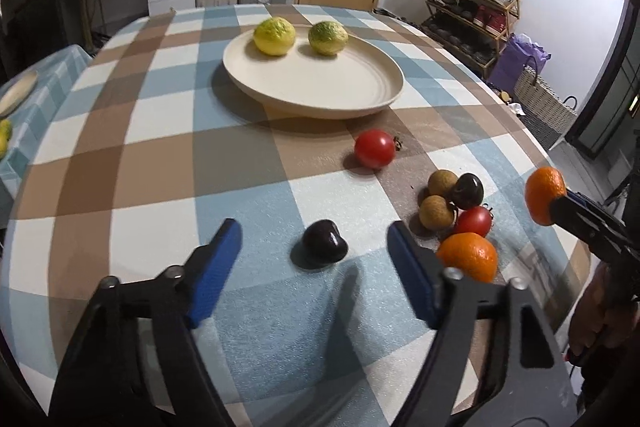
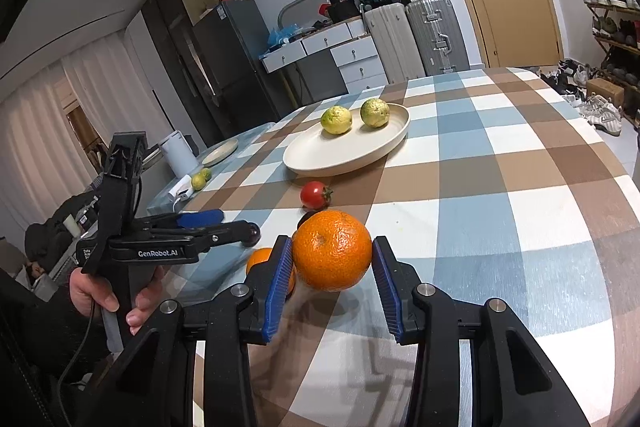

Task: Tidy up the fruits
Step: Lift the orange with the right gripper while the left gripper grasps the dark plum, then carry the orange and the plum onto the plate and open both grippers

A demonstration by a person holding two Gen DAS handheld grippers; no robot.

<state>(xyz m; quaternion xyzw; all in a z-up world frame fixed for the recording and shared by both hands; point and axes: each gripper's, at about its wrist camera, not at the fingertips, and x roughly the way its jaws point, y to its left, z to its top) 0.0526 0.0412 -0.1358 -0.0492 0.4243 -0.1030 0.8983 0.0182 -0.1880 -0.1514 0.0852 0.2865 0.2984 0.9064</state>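
Now right gripper [image 2: 331, 281] clamps the orange [image 2: 332, 250]; left gripper [image 1: 314, 247], half-open w/ dark fruit [image 1: 324, 242] between, untouched. Risk: fruit rolls toward 12 o'clock if pads close off-centre.

Checked blue-brown-white tablecloth [image 1: 160, 155], cream plate [image 1: 320, 87] — yellow-green lemons [image 1: 274, 36]

**Fruit on the checked table**

Two yellow-green lemons [image 1: 274, 36] [image 1: 327, 38] sit side by side at the back of a big cream plate [image 1: 320, 91]. In front of the plate lies a red tomato [image 1: 375, 148]. A dark plum [image 1: 324, 241] lies alone. Close together are two brown longans [image 1: 437, 211], another dark fruit [image 1: 468, 191], a second tomato [image 1: 474, 221] and an orange [image 1: 468, 255]. One more orange [image 2: 332, 250] is held up off the table.
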